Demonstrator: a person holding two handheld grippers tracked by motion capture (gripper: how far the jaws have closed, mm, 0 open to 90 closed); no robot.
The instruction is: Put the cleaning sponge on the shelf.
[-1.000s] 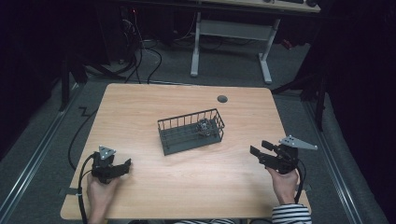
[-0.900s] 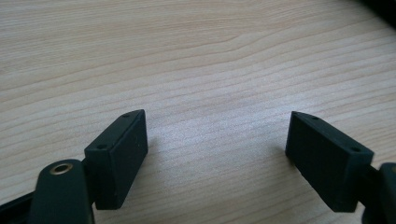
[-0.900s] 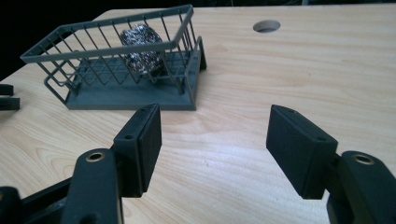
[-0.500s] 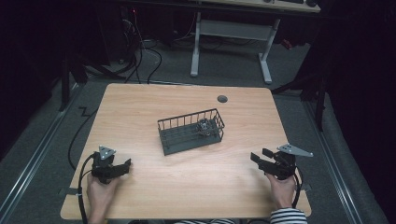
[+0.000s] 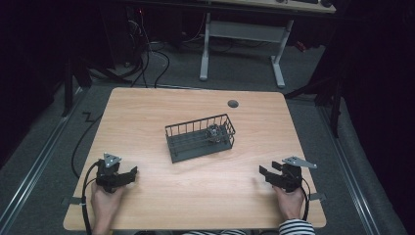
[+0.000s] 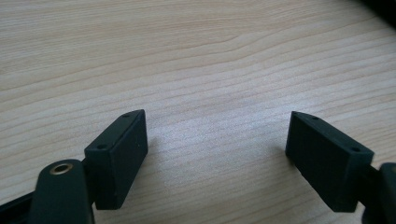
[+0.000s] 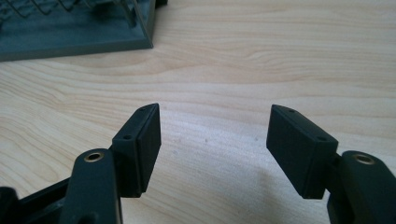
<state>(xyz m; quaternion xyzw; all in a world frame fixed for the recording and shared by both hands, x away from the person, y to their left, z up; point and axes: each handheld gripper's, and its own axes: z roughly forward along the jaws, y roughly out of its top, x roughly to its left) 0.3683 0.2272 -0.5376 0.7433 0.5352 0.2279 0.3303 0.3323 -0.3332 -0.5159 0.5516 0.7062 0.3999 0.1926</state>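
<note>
A dark wire basket (image 5: 199, 138) stands tilted near the middle of the wooden table (image 5: 147, 117), with a small grey object (image 5: 214, 132) inside its right end. My left gripper (image 5: 128, 175) rests low at the front left, open, with bare wood between its jaws (image 6: 217, 135). My right gripper (image 5: 264, 174) sits at the front right, open too, nothing between its jaws (image 7: 215, 130). The right gripper view shows the basket's base (image 7: 74, 35) ahead and to the left.
A round cable hole (image 5: 233, 104) lies near the table's far edge. Behind the table stands a white desk frame (image 5: 242, 44) with cables on the floor (image 5: 151, 54). Bare wood spans the front between the two hands.
My right gripper has come down and back toward the table's front edge. The left gripper and the basket have stayed put.
</note>
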